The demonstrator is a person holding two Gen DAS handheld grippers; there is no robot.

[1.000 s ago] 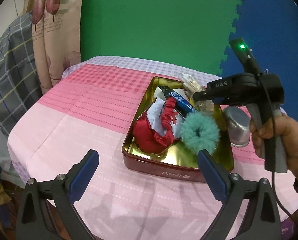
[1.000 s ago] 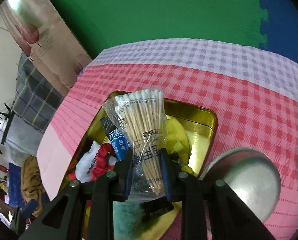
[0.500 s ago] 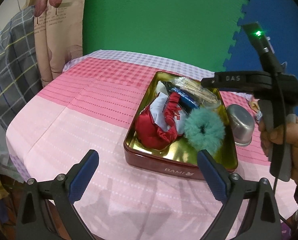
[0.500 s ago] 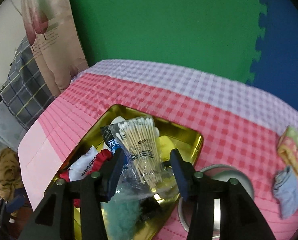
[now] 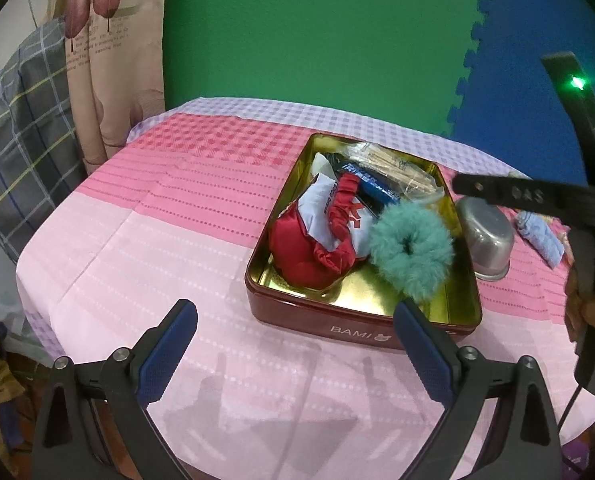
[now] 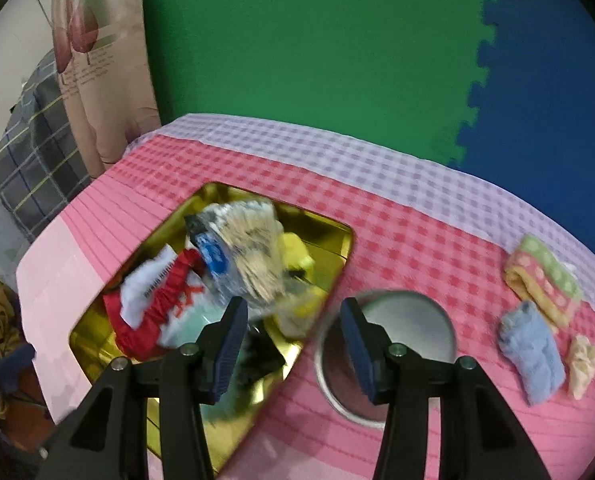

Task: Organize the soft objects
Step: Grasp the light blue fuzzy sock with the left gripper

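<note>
Several soft things sit in the tin (image 5: 361,320): a teal fluffy scrunchie (image 5: 411,244) at its right side, a red scrunchie (image 5: 339,224) draped over a red and white pouch (image 5: 301,252) to its left, and a bag of cotton swabs (image 5: 393,168) lying on a blue packet (image 5: 371,186) at the far end. My right gripper (image 6: 293,344) has just been opening its jaws; they stand apart with nothing between them, above the tin's edge and a steel bowl (image 6: 389,340) just beside the tin. My left gripper (image 5: 293,352) hangs wide open and empty near the tin's front wall. On the pink checked tablecloth (image 6: 397,240), well right of the bowl, lie a blue cloth (image 6: 533,352), a folded dotted towel (image 6: 545,280) and a pale scrap (image 6: 583,364). Right view is blurred.
</note>
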